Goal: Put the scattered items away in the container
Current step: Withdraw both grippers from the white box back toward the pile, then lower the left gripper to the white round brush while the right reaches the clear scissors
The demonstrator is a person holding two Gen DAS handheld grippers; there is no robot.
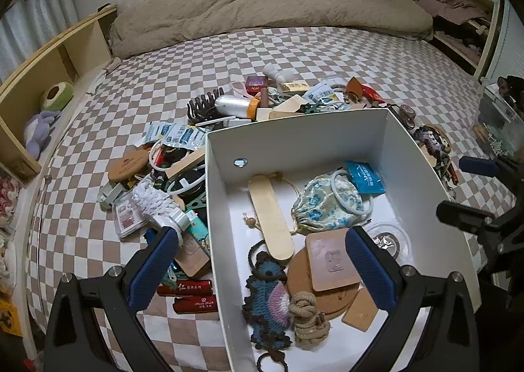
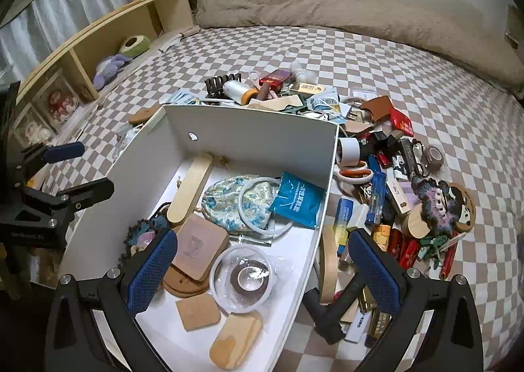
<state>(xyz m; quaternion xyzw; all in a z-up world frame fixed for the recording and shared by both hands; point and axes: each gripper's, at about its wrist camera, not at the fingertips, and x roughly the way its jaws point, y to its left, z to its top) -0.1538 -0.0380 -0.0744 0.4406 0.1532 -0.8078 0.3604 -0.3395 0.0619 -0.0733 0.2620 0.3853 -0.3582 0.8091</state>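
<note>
On the checkered bed sits the white box (image 1: 294,139), already holding one floral pouch (image 1: 324,205), one blue packet (image 1: 365,177), one long wooden paddle (image 1: 270,218) and one knotted rope (image 1: 309,318). Left gripper (image 1: 260,269) hovers spread wide and empty, straddling the box's left wall. Right gripper (image 2: 262,270) is just as wide, gripping nothing, straddling the right wall, with clutter piled both sides, two red lighters (image 1: 188,295) included.
</note>
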